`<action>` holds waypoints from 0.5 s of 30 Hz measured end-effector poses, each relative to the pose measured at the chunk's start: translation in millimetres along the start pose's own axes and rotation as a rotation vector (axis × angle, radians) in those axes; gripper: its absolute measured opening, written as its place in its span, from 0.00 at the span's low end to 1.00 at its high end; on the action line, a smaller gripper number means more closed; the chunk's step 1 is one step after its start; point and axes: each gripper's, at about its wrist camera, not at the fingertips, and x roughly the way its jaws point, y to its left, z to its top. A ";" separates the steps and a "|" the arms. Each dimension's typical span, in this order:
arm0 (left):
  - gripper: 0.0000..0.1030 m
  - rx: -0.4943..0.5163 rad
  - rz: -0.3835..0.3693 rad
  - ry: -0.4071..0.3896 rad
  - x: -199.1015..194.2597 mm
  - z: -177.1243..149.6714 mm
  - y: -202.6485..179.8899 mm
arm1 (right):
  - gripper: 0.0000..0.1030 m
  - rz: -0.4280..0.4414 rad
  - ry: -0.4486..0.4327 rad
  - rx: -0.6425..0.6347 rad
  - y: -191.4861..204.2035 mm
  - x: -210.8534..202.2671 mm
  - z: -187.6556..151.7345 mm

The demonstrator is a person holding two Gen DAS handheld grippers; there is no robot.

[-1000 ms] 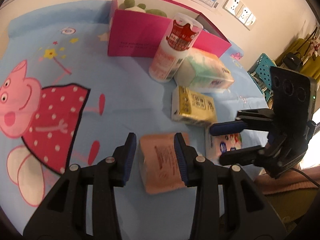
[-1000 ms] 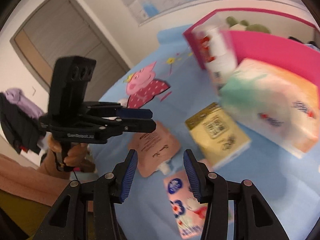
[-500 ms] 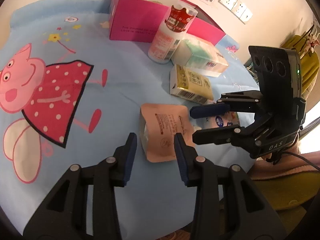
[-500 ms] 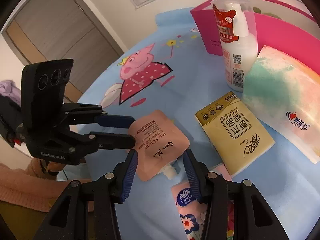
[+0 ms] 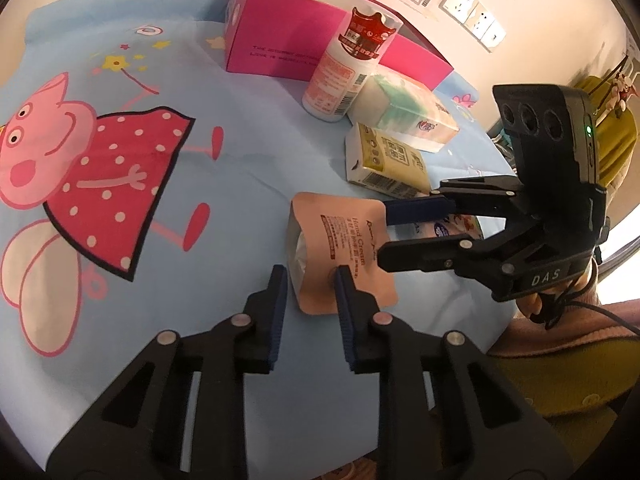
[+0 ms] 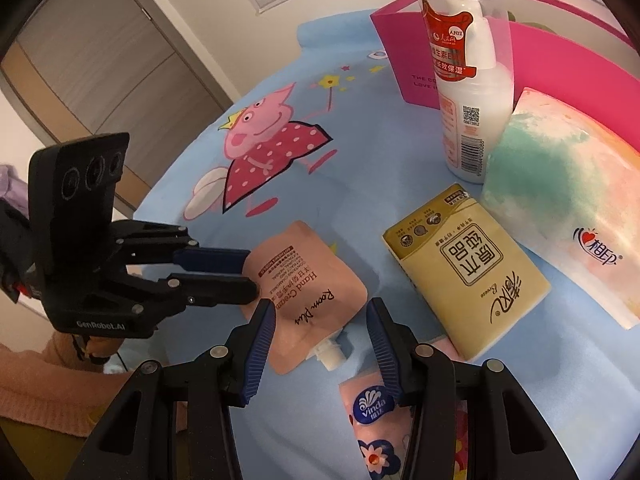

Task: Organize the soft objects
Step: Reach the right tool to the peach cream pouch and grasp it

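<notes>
The left tool has just been closing and its two pads now pinch the near end of the pink pouch, which lies flat on the blue cloth of the desk. In the right wrist view the same tool comes in from the left, its blue pad and black finger on either side of the pouch's left edge, and the pouch's white spout points toward the near side.

The right tool hangs over the spout end with its jaws about half apart; it grips nothing, and the pouch and a flowered tissue pack lie below the gap. In the left wrist view that tool reaches in from the right, just over the pouch's right edge.

To the right of the pouch lies a yellow tissue pack, and beyond it a larger pastel tissue pack. A white pump bottle with a red label stands upright at the far side, just in front of an open pink box. A cartoon pig is printed on the cloth to the left, well apart from the packs.
</notes>
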 end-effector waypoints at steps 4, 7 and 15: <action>0.20 -0.002 0.003 -0.010 -1.3 -1.5 -2.5 | 0.39 0.023 -0.035 -0.005 -1.3 1.4 0.4; 0.20 0.000 -0.010 -0.017 -3.7 -0.3 -5.7 | 0.16 0.048 -0.054 0.021 -7.5 -2.9 -0.4; 0.20 -0.003 -0.020 -0.041 -9.1 10.3 -10.0 | 0.11 0.048 -0.123 0.010 -5.0 -20.8 2.1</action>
